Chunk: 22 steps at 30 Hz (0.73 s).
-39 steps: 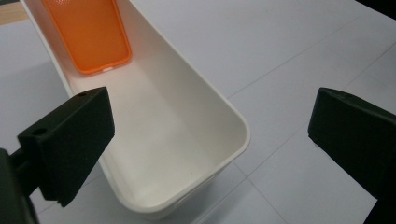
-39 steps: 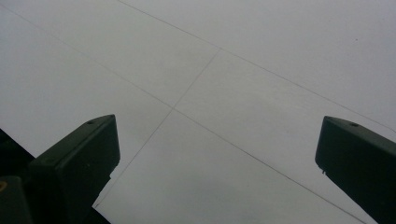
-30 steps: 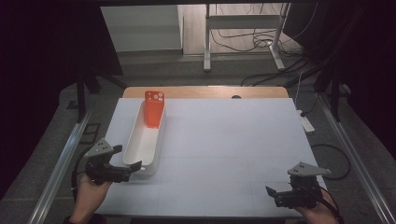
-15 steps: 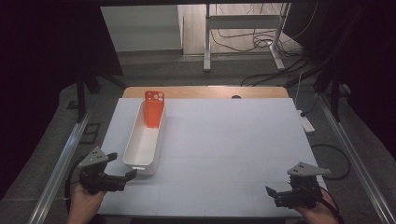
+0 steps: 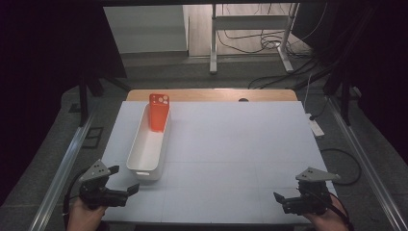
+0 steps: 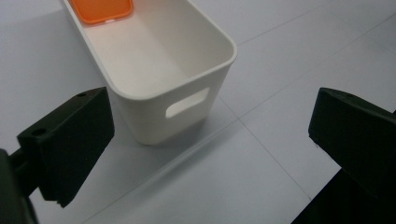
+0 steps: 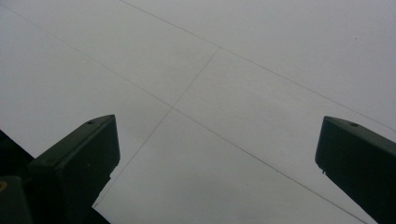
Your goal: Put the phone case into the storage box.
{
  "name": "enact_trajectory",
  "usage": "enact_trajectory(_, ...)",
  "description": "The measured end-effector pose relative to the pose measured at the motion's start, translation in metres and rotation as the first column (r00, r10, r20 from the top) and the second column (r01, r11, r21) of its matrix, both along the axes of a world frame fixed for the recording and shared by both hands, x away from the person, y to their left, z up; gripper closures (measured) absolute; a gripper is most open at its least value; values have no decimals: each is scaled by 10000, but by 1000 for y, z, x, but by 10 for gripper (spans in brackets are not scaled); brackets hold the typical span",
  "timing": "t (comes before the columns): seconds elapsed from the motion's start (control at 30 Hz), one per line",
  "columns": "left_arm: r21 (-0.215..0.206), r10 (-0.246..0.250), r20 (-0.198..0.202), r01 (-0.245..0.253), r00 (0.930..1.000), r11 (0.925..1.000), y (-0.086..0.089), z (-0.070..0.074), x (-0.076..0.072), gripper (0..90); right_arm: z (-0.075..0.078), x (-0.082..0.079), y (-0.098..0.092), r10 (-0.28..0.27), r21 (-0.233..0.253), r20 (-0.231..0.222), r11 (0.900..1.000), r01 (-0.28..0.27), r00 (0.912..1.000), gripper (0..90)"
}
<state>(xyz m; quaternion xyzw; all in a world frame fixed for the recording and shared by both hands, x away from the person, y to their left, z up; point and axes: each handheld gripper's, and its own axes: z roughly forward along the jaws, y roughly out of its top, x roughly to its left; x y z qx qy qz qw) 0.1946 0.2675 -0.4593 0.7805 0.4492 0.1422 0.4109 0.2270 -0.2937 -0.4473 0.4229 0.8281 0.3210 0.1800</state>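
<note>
The white surface (image 5: 231, 154) spreads wide under the high view, a bare wooden strip at its far edge. On its left half lies a long white plastic bin (image 5: 148, 144), its long axis running away from the person and leaning slightly right toward the far end. An orange phone case (image 5: 158, 111) stands tilted against the bin's far end wall, camera cutouts uppermost; in the left gripper view its lower edge (image 6: 102, 9) rests on the bin floor.

The left tongs (image 5: 124, 180) hover just off the bin's near end, slightly to its left, jaws spread wide and holding nothing. In the left gripper view the bin's near wall with its slot handle (image 6: 187, 102) sits between the jaws, ahead of them. The right tongs (image 5: 279, 199) hang over the near right corner, well apart from the bin, jaws also spread and empty.

The left hand is plainly the nearer; any reach for the bin or the case probably runs forward along the bin's length.
</note>
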Motion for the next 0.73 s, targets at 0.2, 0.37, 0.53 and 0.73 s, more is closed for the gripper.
enact_trajectory(0.2,-59,-18,-112,17,9999,10000,2,-3,-5,11,0,0,0,-5,-16,4,10000,5,10000,0)
enact_trajectory(0.37,-20,-43,-215,43,9998,10000,4,-7,-9,10,0,0,1,1,-40,-8,10000,-1,10000,0)
enact_trajectory(0.53,14,-19,-194,19,9998,10000,4,-7,-10,11,0,0,1,-12,-41,-9,10000,11,10000,0)
enact_trajectory(0.73,73,14,-330,-11,9995,10000,3,-7,-8,9,0,0,0,5,-82,-44,10000,-5,10000,0)
